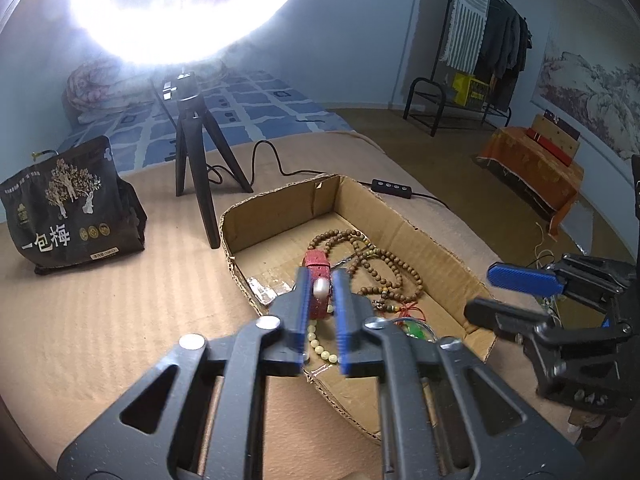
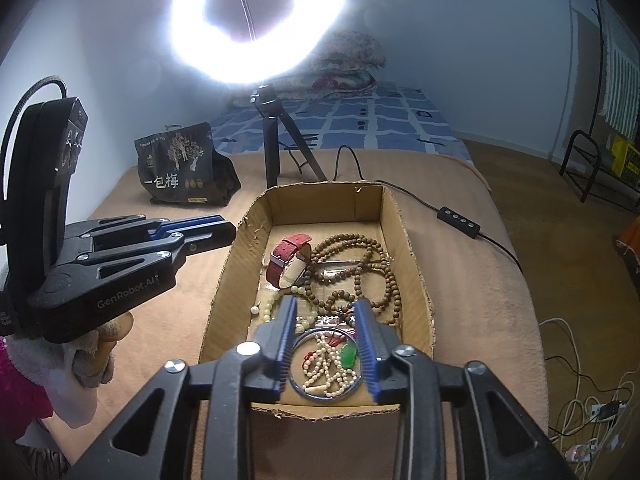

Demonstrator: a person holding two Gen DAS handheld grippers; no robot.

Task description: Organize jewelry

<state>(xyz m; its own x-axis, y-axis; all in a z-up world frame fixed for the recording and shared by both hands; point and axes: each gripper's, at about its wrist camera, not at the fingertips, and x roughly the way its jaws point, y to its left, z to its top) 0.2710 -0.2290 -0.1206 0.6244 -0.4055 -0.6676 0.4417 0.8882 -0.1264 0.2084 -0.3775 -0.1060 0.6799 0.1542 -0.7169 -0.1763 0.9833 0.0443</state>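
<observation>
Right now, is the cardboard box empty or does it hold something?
Not empty. The cardboard box holds a red-strapped watch, brown bead strands, pale beads and a green pendant.

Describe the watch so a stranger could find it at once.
Look in the cardboard box on the tan bed cover. At its far left lies the watch, touching the brown bead strands. It alone has a flat red strap and a pale face.

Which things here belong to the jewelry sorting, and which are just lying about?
Part of the job:
cardboard box
red-strap watch
brown bead strand
pale bead strand
metal bangle
green pendant
left gripper, nearly closed
right gripper, open

Just lying about:
black snack bag
ring light on its tripod
inline cable switch
</observation>
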